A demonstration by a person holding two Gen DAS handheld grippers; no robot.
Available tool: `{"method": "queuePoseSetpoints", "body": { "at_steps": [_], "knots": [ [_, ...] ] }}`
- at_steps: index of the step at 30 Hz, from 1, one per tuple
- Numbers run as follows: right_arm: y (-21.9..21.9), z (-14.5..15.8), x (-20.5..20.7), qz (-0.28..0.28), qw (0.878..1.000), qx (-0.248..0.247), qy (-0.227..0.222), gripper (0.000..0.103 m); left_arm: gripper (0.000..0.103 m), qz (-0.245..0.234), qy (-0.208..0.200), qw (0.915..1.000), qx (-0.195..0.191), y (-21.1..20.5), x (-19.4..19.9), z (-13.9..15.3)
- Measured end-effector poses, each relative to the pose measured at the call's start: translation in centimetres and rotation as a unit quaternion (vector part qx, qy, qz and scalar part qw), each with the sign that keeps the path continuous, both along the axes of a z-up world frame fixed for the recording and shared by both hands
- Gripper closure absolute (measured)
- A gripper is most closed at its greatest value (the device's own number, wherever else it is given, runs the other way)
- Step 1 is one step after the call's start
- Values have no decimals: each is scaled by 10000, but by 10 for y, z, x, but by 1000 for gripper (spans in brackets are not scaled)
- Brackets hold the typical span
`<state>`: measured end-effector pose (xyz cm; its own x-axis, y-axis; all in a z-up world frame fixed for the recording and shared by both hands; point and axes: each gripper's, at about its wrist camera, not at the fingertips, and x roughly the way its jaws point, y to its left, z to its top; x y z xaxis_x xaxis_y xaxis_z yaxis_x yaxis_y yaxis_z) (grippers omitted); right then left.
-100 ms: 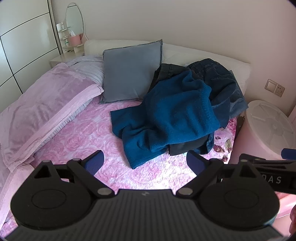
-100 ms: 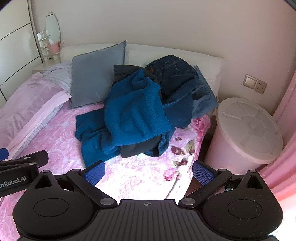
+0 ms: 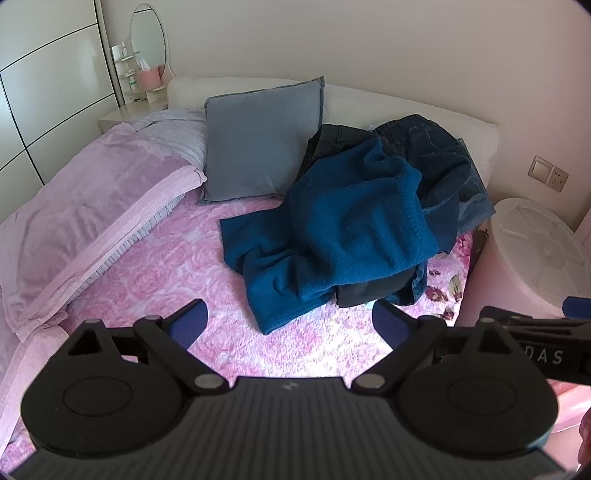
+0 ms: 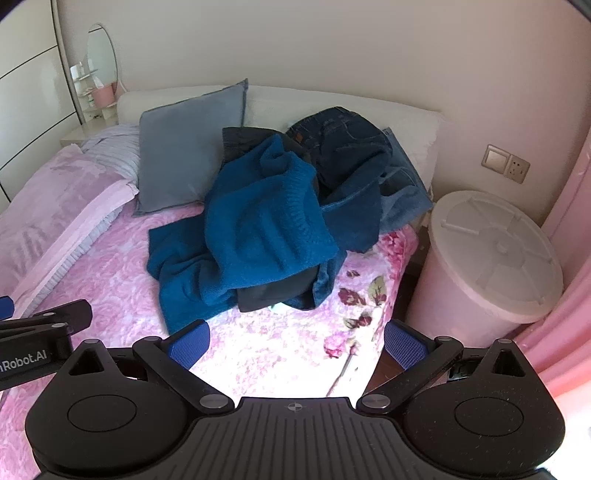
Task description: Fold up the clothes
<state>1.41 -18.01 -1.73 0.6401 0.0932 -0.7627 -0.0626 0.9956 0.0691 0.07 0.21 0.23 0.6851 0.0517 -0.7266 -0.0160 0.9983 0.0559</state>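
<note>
- The left gripper [image 3: 290, 325] hovers over the near part of the bed [image 3: 155, 280], its 2 blue-padded fingers [image 3: 190, 323] spread wide apart with nothing between them.
- The right gripper [image 4: 295, 341] hangs beside it, toward the bed's right edge; its fingers [image 4: 402, 345] are also released and hold nothing.
- Each gripper shows at the edge of the other's view, side by side and apart.
- Under both lies a pink rose-patterned bedspread [image 4: 110, 273], bare in the near stretch.
- Further along, the clothes sit in a loose heap on the right half of the bed: a blue sweater [image 3: 354, 229] on top, spilling toward the grippers.
- A dark garment [image 4: 273, 293] pokes out from under the sweater's near edge.
- Dark jeans [image 4: 347, 147] lie crumpled behind the sweater, against the white headboard [image 3: 480, 136].
- A grey pillow [image 3: 258, 144] leans upright just left of the heap, touching it.
- A folded pink blanket [image 3: 81, 214] runs along the left side of the bed.
- A pale lidded bin [image 4: 491, 254] stands on the floor right of the bed.
- An oval mirror [image 3: 147, 35] stands at the far left corner.
</note>
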Motion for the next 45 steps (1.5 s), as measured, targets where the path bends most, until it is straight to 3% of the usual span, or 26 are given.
{"method": "queuePoseSetpoints", "body": {
  "at_steps": [9, 45],
  "knots": [
    [-5, -4, -2, -53, 10000, 16, 12, 0, 9, -46, -50, 10000, -33, -3, -10, -16],
    [14, 8, -15, -41, 10000, -70, -55, 0, 9, 16, -9, 9999, -143, 19, -20, -11]
  ]
}}
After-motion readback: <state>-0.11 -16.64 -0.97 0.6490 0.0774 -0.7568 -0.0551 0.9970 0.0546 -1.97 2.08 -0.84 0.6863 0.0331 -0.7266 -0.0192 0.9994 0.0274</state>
